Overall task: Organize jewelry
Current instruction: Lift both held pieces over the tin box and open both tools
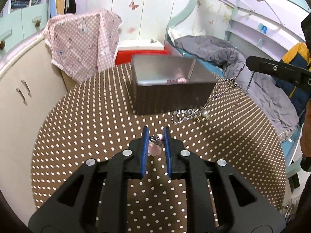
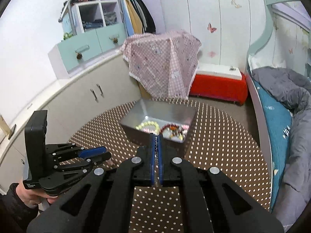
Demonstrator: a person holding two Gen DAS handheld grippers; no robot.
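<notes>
My left gripper [image 1: 156,136] is shut on a small pink and silver ornament [image 1: 155,142], held above the dotted round table [image 1: 97,136]. In the right wrist view the left gripper [image 2: 105,153] shows side-on at lower left. My right gripper [image 2: 156,141] is shut on a silver chain necklace [image 2: 156,155] pressed between its blue pads. From the left wrist view, that necklace [image 1: 213,99] hangs from the right gripper [image 1: 250,64], its pendant loop just above the table. The grey metal box [image 1: 171,85] stands behind, holding bead bracelets [image 2: 149,126] and other jewelry [image 2: 175,132].
A pink checked cloth [image 2: 163,64] drapes over a stand behind the table. A red bench [image 2: 219,85] sits against the wall, a bed with a grey duvet [image 2: 287,89] at right, beige cabinets [image 2: 77,101] at left. A hand [image 2: 29,196] grips the left tool's handle.
</notes>
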